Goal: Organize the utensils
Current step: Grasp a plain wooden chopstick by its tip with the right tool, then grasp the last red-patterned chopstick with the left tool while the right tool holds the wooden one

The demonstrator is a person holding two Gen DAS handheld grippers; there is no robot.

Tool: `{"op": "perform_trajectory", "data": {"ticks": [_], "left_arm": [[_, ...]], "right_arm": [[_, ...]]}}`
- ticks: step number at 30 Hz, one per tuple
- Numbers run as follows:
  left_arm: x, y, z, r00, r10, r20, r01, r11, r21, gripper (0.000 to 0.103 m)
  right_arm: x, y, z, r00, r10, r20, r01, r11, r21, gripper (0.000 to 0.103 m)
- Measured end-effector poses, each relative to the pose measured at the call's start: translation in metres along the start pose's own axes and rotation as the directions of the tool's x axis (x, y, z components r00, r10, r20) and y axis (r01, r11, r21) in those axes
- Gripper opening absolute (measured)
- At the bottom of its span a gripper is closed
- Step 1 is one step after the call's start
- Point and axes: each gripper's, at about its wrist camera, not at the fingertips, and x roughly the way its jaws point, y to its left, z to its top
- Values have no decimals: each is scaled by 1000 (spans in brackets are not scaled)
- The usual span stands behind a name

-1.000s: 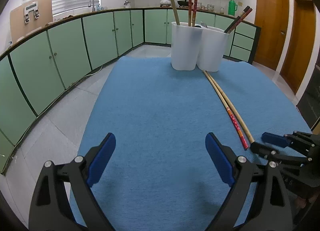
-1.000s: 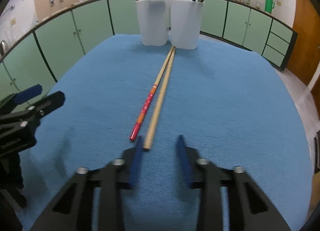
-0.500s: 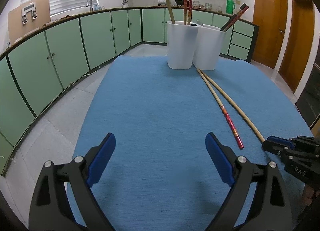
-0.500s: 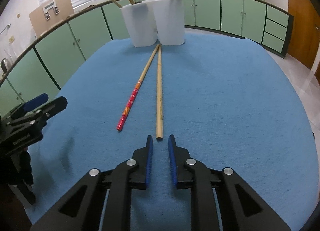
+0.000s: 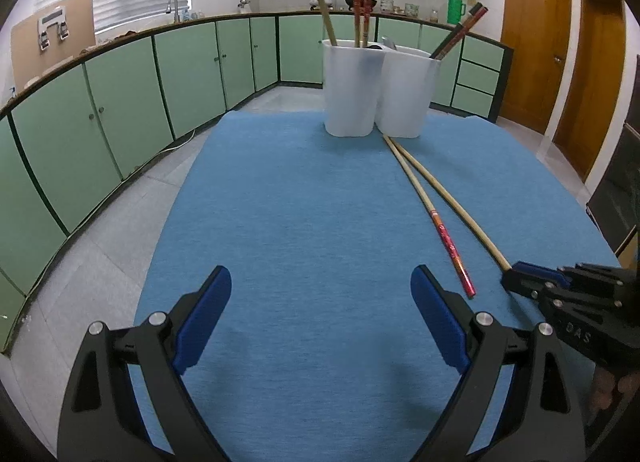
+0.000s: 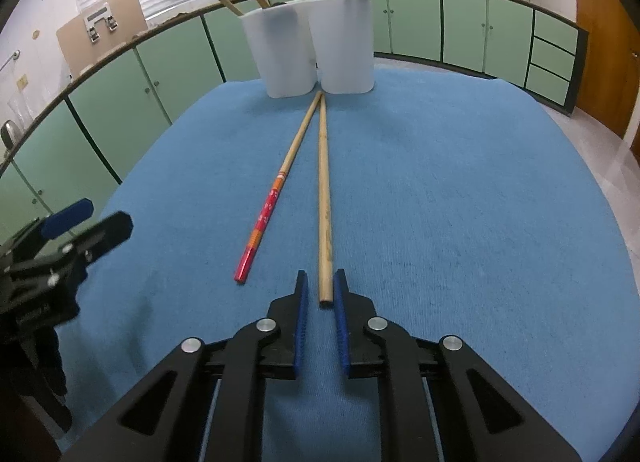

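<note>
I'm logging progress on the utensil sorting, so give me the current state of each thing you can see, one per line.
Left gripper: open, empty, above the blue cloth.
Right gripper: jaws just closing around the near end of the plain chopstick; a small gap still shows.
Plain chopstick: lying flat on the cloth.
Red-patterned chopstick: lying flat, untouched.
Left white holder: upright, holding chopsticks.
Right white holder: upright, holding chopsticks.

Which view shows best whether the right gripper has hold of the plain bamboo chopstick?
The right wrist view: the plain bamboo chopstick ends between the right gripper pads, a narrow gap showing at each side. In the left wrist view that end vanishes behind the gripper tip.
</note>
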Motion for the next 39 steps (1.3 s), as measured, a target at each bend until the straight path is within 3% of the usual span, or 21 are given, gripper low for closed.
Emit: {"op": "perform_trajectory", "data": {"ticks": [1, 13, 22, 26, 33, 39], "left_arm": [[0, -2, 0, 1000, -2, 0, 2, 1000, 3, 89], [10, -43, 2, 995, -88, -52, 89, 996, 17, 88], [35, -80, -2, 980, -131, -151, 136, 990, 26, 61], [46, -90, -3, 982, -96, -165, 105, 994, 44, 52], [52, -95, 4, 982, -95, -164, 101, 995, 27, 8], [52, -94, 5, 983, -87, -159, 90, 996, 14, 6]], "right_arm": [[0, 0, 0, 1000, -6, 0, 6, 1000, -5, 7], [-38, -47, -8, 997, -58, 48, 53, 995, 89, 7], [-47, -72, -7, 995, -68, 67, 59, 990, 132, 7], [-45, -73, -6, 996, -62, 71, 52, 989, 139, 7], [-43, -79, -7, 996, -55, 73, 43, 987, 154, 7], [-44, -87, -8, 996, -61, 68, 48, 983, 176, 7]]}}
